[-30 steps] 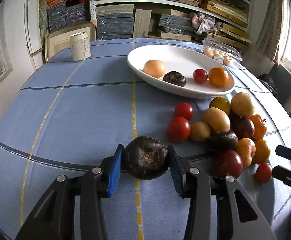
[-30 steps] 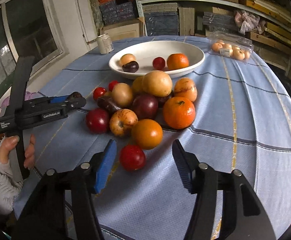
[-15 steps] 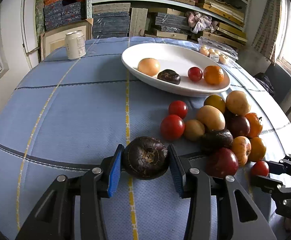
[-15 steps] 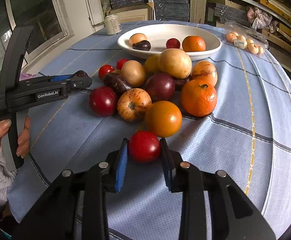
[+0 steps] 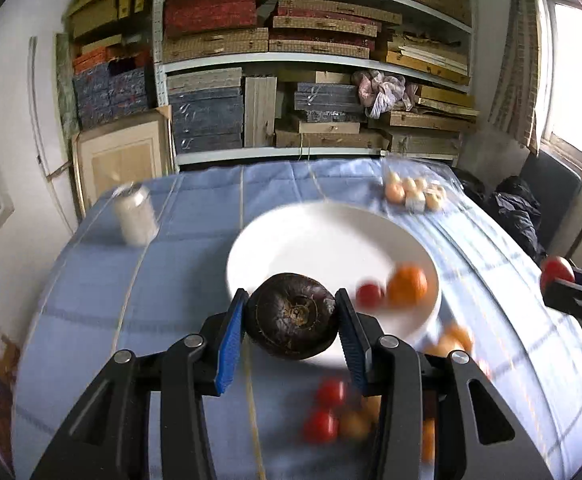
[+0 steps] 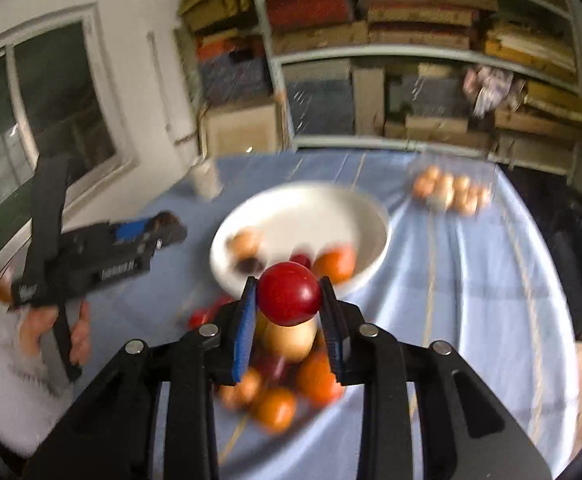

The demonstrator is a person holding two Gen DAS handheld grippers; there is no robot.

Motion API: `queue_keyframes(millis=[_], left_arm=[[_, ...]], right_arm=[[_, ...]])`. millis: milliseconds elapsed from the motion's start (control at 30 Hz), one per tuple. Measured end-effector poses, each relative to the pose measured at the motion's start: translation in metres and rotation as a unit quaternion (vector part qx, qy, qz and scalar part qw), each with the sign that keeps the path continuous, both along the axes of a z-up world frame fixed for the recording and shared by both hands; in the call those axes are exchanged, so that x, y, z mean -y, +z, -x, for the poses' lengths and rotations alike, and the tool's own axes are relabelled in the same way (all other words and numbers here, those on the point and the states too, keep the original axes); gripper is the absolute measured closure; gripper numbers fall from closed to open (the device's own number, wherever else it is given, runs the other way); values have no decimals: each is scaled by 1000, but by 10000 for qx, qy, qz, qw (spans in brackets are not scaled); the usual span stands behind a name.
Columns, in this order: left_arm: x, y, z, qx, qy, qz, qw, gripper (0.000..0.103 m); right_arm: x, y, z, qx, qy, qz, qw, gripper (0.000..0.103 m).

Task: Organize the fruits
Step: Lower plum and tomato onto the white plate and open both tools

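Note:
My left gripper [image 5: 291, 316] is shut on a dark brown round fruit [image 5: 293, 318] and holds it in the air in front of the near rim of the white bowl [image 5: 303, 236]. My right gripper [image 6: 289, 300] is shut on a red fruit [image 6: 288, 293] and holds it above the fruit pile [image 6: 283, 384], in front of the bowl [image 6: 311, 208]. The bowl holds an orange [image 5: 407, 286], a small red fruit [image 5: 370, 295] and others. The right gripper also shows at the right edge of the left wrist view [image 5: 563, 284]. Both views are blurred.
A white can [image 5: 135, 216] stands at the table's back left. A clear pack of small pale fruits [image 5: 413, 194] lies behind the bowl. Loose red and yellow fruits [image 5: 331, 412] lie on the blue cloth. Shelves of boxes stand behind the table.
Both grippers have lifted off the table with their fruits and moved toward the bowl. The right gripper has closed on the red fruit and raised it above the pile.

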State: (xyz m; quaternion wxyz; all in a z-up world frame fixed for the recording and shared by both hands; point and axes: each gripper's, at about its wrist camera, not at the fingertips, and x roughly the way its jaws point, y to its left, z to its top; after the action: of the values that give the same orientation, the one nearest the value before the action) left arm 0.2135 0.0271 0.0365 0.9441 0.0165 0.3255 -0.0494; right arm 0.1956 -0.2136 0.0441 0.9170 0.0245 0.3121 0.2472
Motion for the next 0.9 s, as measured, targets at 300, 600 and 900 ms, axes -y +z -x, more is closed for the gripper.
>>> queue_keyframes(millis=[300, 600, 900], left_arm=[[9, -45, -108, -640, 81, -44, 9979, 59], [11, -68, -140, -829, 67, 109, 9965, 31], [-4, -31, -76, -390, 324, 167, 9986, 27]], right_arm=[[-36, -66, -151, -1193, -312, 180, 9922, 73], [-46, -99, -182, -1541, -280, 299, 9872, 65], [-20, -34, -94, -405, -410, 112, 9983, 41]])
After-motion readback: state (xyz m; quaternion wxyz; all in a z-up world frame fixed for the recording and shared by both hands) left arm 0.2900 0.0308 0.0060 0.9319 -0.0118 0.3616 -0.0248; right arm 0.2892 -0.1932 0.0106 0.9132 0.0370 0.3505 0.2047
